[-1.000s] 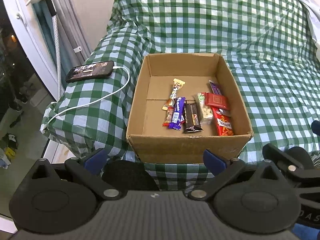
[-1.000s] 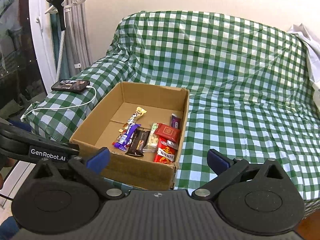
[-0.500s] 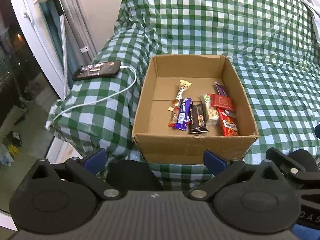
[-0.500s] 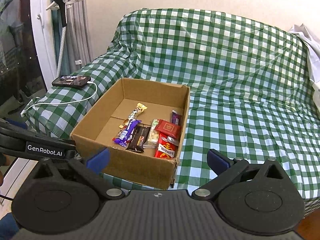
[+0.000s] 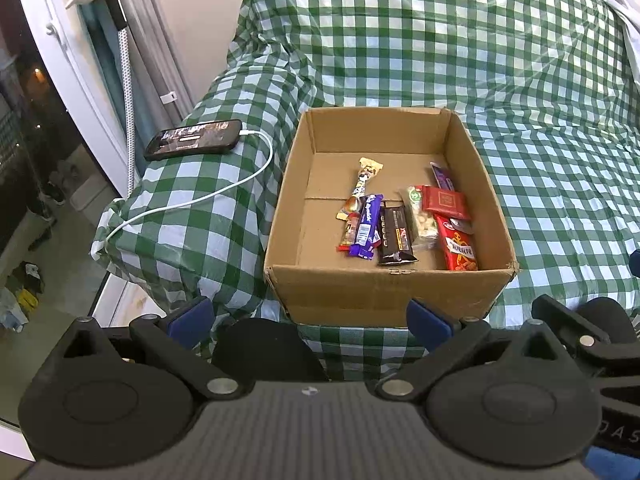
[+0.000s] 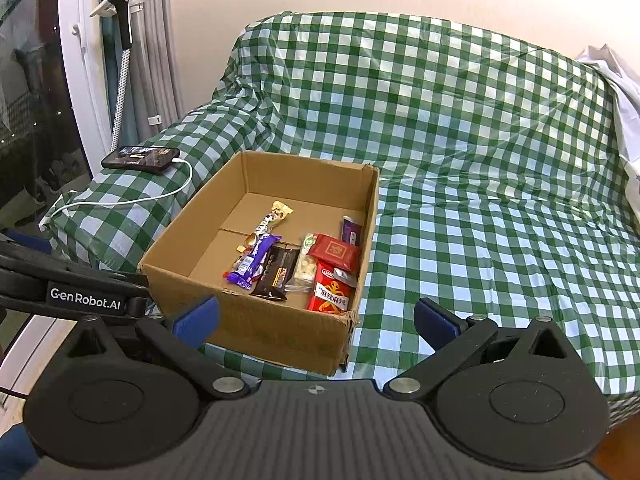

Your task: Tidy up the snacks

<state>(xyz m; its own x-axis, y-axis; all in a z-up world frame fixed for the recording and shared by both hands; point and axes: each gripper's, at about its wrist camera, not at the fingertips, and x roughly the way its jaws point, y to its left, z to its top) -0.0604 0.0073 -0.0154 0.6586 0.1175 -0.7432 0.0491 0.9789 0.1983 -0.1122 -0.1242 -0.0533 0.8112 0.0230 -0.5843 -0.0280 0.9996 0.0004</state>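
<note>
An open cardboard box (image 5: 372, 292) sits on a green-checked sofa (image 5: 540, 80), also seen in the right wrist view (image 6: 280, 328). Inside lie several snacks in a row: a purple bar (image 5: 366, 226), a dark brown bar (image 5: 394, 236), a nut packet (image 5: 422, 220) and red packets (image 5: 460, 248). The same snacks show in the right wrist view, with the red packet (image 6: 332, 294) nearest. My left gripper (image 5: 308, 316) is open and empty, in front of the box. My right gripper (image 6: 316, 316) is open and empty, just before the box's front right corner.
A black phone (image 5: 194, 145) with a white charging cable (image 5: 224, 192) lies on the sofa's left armrest. A garment steamer and curtain (image 6: 124, 40) stand by the window at left. White cloth (image 6: 616, 80) lies at the sofa's right end.
Both grippers have drawn back and lifted slightly from the box, so more of the sofa back shows. The snacks and box have not moved.
</note>
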